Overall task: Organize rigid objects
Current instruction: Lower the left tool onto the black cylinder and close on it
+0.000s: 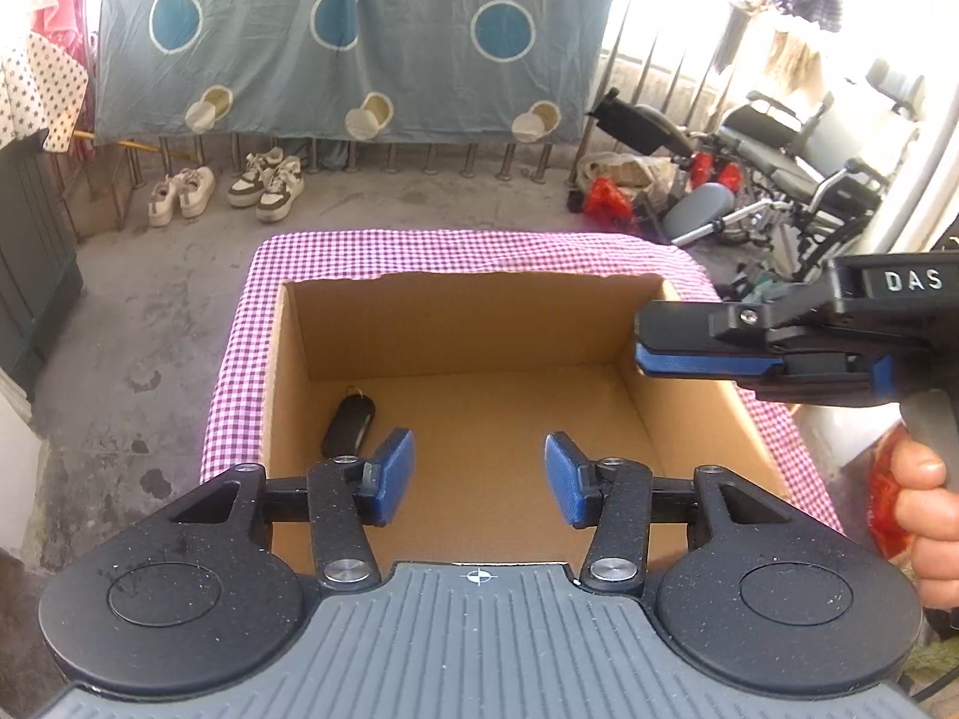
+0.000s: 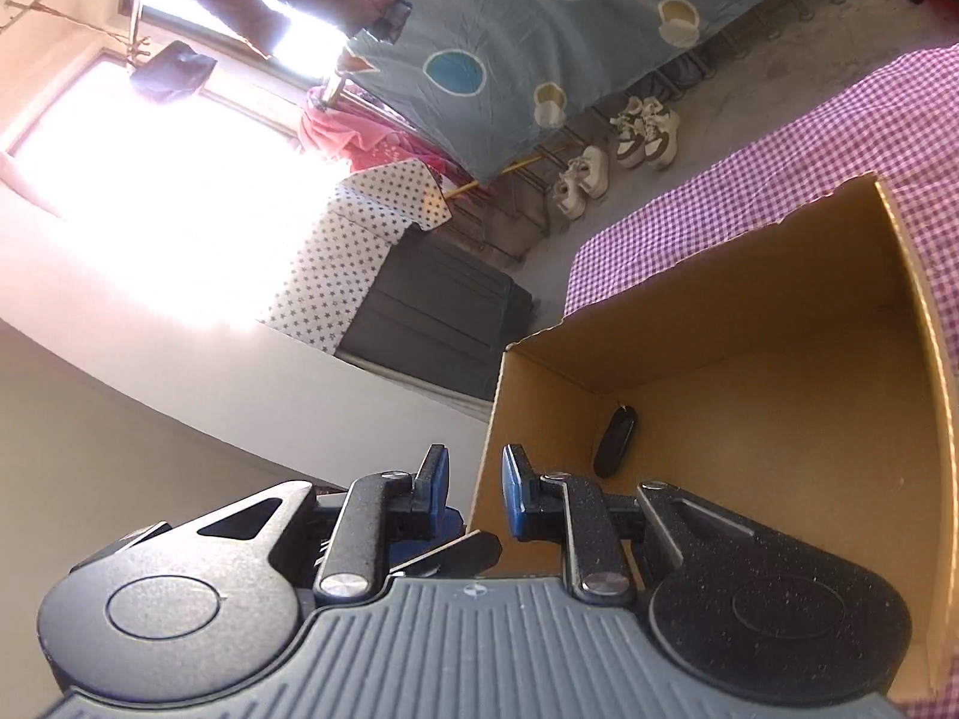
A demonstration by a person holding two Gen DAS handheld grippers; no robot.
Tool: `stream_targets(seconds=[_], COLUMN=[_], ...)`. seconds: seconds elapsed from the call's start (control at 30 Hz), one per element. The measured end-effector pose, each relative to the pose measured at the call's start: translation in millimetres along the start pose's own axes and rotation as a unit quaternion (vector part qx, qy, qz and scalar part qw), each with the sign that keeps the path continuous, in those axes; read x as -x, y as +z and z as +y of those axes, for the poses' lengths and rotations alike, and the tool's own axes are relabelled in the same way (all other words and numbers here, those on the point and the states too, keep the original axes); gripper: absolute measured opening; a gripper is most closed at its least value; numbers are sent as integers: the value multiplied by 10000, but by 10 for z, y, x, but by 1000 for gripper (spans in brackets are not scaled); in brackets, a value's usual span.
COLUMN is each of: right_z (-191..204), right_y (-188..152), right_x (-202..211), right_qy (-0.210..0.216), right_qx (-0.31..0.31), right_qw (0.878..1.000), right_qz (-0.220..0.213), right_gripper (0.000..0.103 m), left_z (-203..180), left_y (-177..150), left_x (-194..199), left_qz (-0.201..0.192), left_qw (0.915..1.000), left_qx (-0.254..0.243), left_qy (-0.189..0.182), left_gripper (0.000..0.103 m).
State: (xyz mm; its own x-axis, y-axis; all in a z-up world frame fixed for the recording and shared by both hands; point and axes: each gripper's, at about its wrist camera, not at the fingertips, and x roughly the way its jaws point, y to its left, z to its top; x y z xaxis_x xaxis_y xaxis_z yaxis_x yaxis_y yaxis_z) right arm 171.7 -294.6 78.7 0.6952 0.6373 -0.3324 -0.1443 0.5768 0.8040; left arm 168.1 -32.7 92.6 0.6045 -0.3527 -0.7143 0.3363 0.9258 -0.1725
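Note:
An open cardboard box (image 1: 419, 323) stands on a purple checked cloth (image 1: 240, 359). A black key fob (image 1: 350, 422) lies on the box floor near its left wall; it also shows in the right wrist view (image 2: 614, 443). My left gripper (image 1: 478, 473) is open and empty, hovering over the box's near edge. My right gripper (image 1: 644, 338) is seen side-on, rolled sideways over the box's right wall (image 1: 689, 419), with its fingers close together. In its own view the right gripper (image 2: 475, 482) has a narrow gap, empty, straddling the box wall edge (image 2: 485, 479).
The cloth-covered table sits on a concrete floor (image 1: 150, 329). Two pairs of sneakers (image 1: 228, 189) stand at the back under a hanging blue sheet (image 1: 347, 42). A wheelchair and clutter (image 1: 749, 180) sit at the right. A dark cabinet (image 2: 437, 311) is on the left.

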Motion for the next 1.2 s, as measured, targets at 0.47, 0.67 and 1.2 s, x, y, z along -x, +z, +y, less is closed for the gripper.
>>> stream_targets(seconds=[0.47,0.67,1.2], right_z=[-1087,-1377,-1762], right_y=[-1520,-1531,-1371], right_x=[697,499,285], right_qy=[-916,-1092,-1119], right_qx=[-1124,-1330,-1560], right_qw=[9867,9834,9810], right_qz=[-742,-583,-296], right_gripper=[21,21,21], left_z=[-946,-1143,-1197], left_y=[-1151,-1287,-1310], left_x=[-302,-740,-1023], left_qz=[504,802,926], left_qw=[9904,9851,9806], left_qx=[-1235,-1465,-1534], left_qy=[-367,-405,-793], left_gripper=[52,50,49])
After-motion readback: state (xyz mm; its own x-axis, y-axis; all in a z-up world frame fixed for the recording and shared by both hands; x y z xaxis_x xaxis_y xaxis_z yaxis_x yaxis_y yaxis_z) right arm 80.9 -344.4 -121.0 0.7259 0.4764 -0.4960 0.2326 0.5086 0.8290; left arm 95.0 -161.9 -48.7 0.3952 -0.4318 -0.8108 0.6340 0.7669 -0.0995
